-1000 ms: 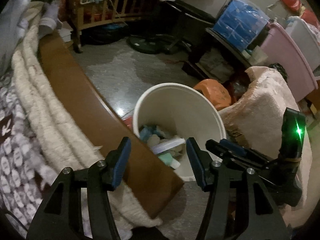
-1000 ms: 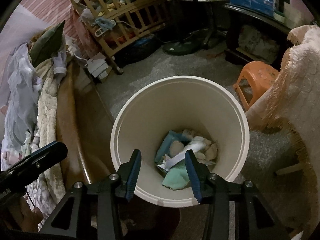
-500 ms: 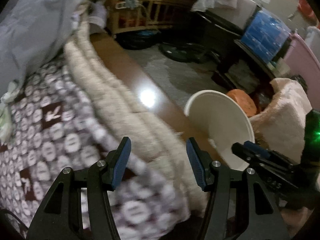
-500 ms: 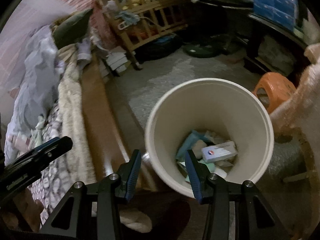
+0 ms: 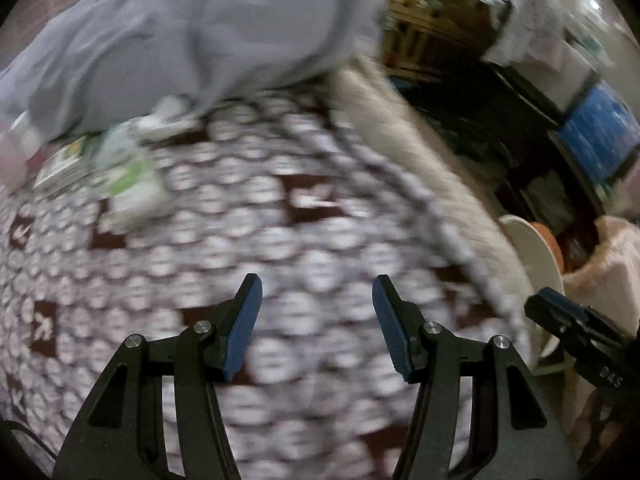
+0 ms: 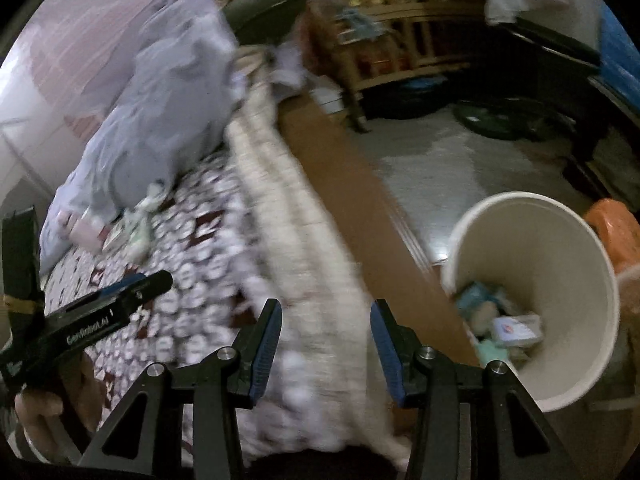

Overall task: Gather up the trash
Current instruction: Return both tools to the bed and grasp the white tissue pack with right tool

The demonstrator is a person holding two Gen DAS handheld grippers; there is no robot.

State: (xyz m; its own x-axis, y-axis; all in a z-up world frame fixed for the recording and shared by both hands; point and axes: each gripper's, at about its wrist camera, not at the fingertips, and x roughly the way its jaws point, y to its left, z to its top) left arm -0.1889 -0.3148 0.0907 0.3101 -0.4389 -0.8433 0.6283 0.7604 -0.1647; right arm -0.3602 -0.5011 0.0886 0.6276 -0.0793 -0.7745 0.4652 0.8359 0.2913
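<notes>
Trash: wrappers (image 5: 120,176) on the bed (image 5: 280,240), far left; blurred, likely light and crinkly, pinch an edge.
Bin (image 6: 552,292): right, part-filled.
Left gripper (image 5: 316,320): jaws half open, empty.
Right gripper (image 6: 324,340): jaws part open, empty.

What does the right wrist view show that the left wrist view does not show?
Only the right wrist view: the inside of the white bucket, with trash at its bottom, and the grey floor.

Only the left wrist view: the blurred green and white packets seen large, near the grey cloth.

Both: the patterned blanket, the bucket's rim, and both tools, left tool and right tool, open and empty.
</notes>
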